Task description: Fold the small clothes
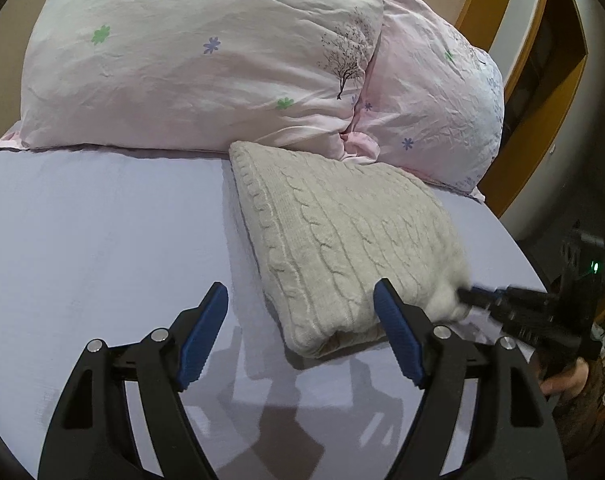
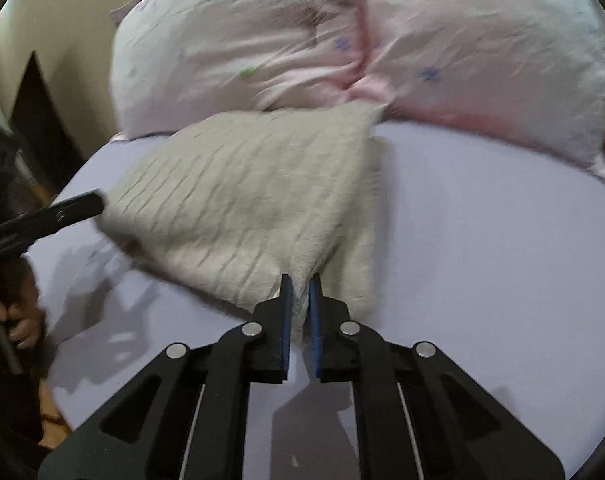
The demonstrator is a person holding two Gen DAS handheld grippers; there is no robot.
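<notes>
Left wrist view: the left gripper hangs with jaws spread, holding nothing, over the bed. The knit lies folded, its far end against the pillows.

Right wrist view: the right gripper pinches the knit's near edge. The fold looks nearly finished; releasing and tidying remain.

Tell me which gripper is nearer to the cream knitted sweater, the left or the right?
Right. The right gripper is shut on the cream knitted sweater at its near corner. The left gripper is open at the sweater's other near edge, holding nothing.
</notes>
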